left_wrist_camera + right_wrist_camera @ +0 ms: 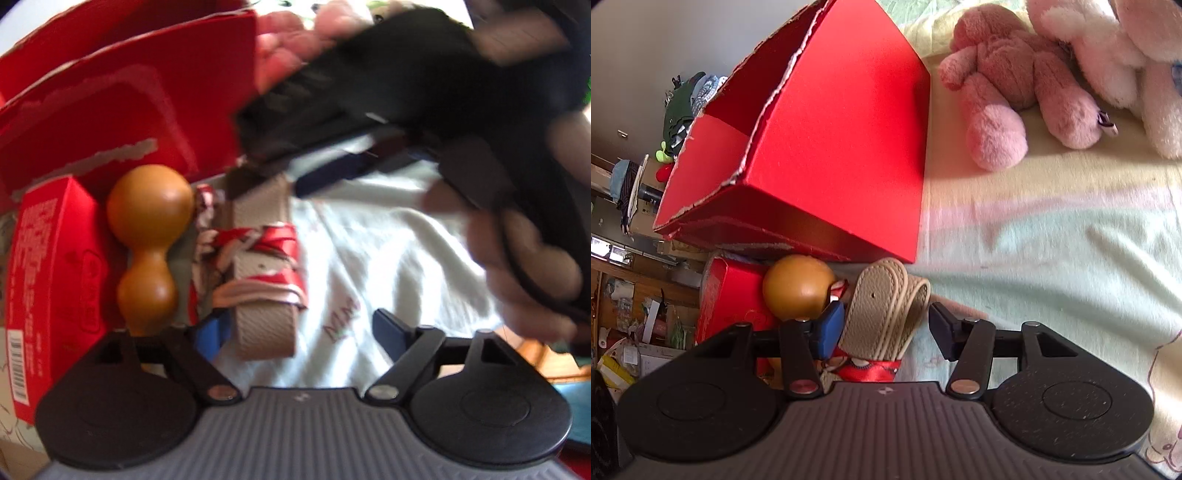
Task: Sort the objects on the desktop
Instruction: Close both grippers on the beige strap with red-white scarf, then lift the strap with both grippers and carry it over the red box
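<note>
A folded beige leather belt (263,280) tied with red-and-white ribbon (258,240) lies on the pale bedsheet. An orange-brown gourd (147,240) lies left of it, beside a small red carton (48,280). My left gripper (299,332) is open, its fingers either side of the belt's near end. My right gripper (886,325) is open too, straddling the belt (886,314) from the other end, with the gourd (798,291) just left of its blue pad. In the left wrist view the right gripper (332,162) reaches in, blurred, above the belt.
A large torn red cardboard box (827,147) stands open behind the objects; it also shows in the left wrist view (110,103). Pink and white plush toys (1015,81) lie on the bed at the back right. Cluttered shelves are at far left.
</note>
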Demonstrator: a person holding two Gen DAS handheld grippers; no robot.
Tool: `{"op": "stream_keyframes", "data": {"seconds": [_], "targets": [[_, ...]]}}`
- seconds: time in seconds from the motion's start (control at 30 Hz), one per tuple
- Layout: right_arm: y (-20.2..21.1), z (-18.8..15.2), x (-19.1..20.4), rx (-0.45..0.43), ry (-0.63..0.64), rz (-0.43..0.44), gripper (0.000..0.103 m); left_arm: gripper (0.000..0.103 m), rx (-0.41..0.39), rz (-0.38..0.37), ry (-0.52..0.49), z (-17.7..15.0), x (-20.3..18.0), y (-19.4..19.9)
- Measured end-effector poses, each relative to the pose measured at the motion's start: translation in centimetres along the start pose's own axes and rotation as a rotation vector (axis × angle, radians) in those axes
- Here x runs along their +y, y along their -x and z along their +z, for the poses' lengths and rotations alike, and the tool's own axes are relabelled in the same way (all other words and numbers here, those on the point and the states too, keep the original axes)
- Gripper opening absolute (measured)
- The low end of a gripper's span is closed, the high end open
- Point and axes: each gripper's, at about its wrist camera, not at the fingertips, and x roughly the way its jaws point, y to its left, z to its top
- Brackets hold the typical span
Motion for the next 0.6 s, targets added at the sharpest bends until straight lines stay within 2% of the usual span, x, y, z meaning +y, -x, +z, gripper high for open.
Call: {"op": "stream_keyframes", "data": {"seconds": [0.03,0.07,0.1,0.13,0.27,0.33,0.4,0.5,0.6], "targets": [[-0.1,-0.2,-0.1,0.017,-0.003,0.013,0.055,0.081,0.011,0.000,0.013,0.2,0.4,-0.3],[-0.3,-0.3,-0.2,0.033,-0.005,0.020,0.055,0.071,0.026,0.001,0.018,0.5,0.6,-0.6],[-0.4,-0.6,-0.2,0.034,-0.008,0.028,0.055,0.069,0.023,0.007,0.013,0.6,0.6,-0.7],[-0.4,-0.7,-0.2,0.027,-0.005,0.034,0.055,0.062,0.024,0.013,0.005,0.8,0.6,-0.7],[-0.3,-0.8,0.6,0.003,0.036,-0.002,0.056,0.050,0.025,0.050,-0.024,1.1,0.7,-0.8],[-0.2,-0.8,0.8,-0.006,0.062,-0.027,0.051,0.041,0.027,0.057,-0.026,1.3,1.0,-0.7],[0.1,-0.8,0.6,-0.007,0.058,-0.032,0.047,0.036,0.021,0.043,-0.036,1.4,1.1,-0.4],[1.2,-0.7,0.0,-0.023,0.040,-0.019,0.043,0.035,0.003,0.033,-0.093,1.8,0.3,0.1],[2.7,-0.5,-0.5,-0.059,0.024,-0.042,0.041,0.035,-0.011,0.005,-0.139,2.4,-0.4,0.1]]}}
